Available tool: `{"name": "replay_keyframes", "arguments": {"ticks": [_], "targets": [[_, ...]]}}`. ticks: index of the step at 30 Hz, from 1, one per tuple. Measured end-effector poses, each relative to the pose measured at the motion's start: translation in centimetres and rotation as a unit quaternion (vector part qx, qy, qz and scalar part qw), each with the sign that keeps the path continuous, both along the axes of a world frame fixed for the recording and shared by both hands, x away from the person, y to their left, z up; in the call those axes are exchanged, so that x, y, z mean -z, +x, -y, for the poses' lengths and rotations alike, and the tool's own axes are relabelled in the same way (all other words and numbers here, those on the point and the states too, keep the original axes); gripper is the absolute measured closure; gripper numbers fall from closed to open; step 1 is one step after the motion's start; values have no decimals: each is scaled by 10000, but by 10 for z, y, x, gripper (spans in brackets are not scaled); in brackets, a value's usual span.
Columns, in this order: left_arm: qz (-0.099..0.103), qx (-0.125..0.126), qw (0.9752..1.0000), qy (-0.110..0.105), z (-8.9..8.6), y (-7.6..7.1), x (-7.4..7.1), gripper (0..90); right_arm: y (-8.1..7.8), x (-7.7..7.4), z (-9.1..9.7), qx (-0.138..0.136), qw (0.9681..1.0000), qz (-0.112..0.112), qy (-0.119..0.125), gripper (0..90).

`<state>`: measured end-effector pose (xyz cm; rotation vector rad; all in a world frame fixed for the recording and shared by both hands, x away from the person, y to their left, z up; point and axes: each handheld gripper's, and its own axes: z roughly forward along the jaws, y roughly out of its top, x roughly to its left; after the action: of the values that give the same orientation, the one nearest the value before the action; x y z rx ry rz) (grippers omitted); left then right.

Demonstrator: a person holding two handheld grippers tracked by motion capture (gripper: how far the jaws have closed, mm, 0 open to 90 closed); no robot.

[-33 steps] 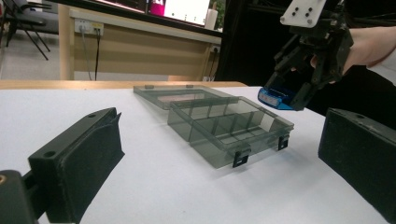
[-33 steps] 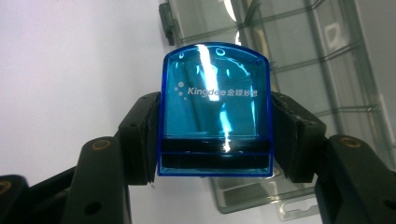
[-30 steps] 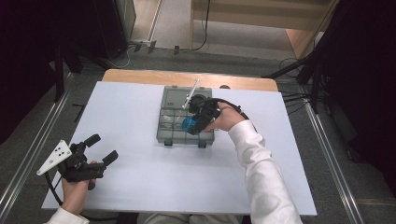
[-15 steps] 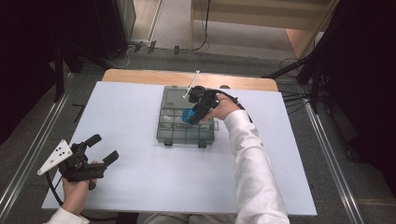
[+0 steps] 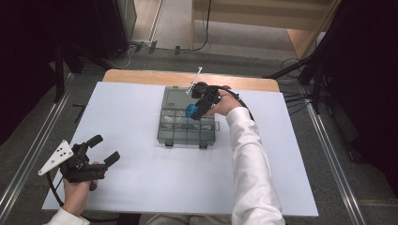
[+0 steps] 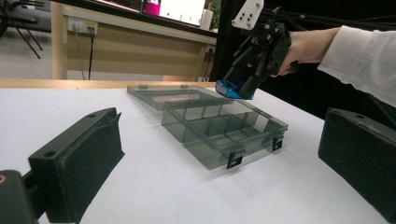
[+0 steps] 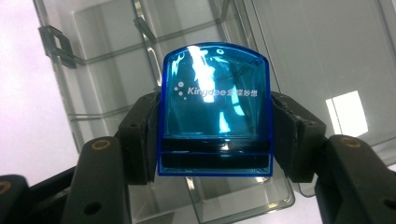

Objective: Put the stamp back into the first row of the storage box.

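1. Tabletop [image 5: 141, 187]: white sheet over a wooden top, with the wood showing as a strip along the far edge.
2. Organizer box [image 5: 187, 129]: smoky clear plastic with divided compartments, sat mid-tabletop toward the far side. Its lid [image 5: 176, 97] was folded back flat on the far side, and two dark latches faced the person.
3. Right gripper [image 5: 199, 108]: held by the hand of the white-sleeved arm that reached across from the near edge. It was above the box's far row near the hinge line, tilted down, with a white marker plate sticking up behind it.
4. Left gripper [image 5: 104, 150]: rested low at the near left corner, well apart from the box. Jaws were spread, with nothing between them; the left gripper view showed bare tabletop between the two pads.
5. Blue clip [image 7: 215, 109]: translucent blue plastic with white "Kingdee" print, clenched side to side in the right jaws. It was held in the air over the open compartments; whether it touched the box could not be told.
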<state>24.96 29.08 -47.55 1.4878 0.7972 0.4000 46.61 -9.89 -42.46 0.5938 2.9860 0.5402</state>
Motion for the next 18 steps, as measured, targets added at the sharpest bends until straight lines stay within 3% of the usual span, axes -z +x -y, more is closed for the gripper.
{"name": "replay_keyframes", "arguments": {"ticks": [5, 18], "targets": [[-2, 1, 10000, 9, 0, 0, 0, 0, 5, 6, 1, 55, 10000, -62, 13, 418], [-15, 37, 10000, -2, 1, 0, 0, 0, 10, 14, 2, -166, 9998, 78, 44, 418]]}}
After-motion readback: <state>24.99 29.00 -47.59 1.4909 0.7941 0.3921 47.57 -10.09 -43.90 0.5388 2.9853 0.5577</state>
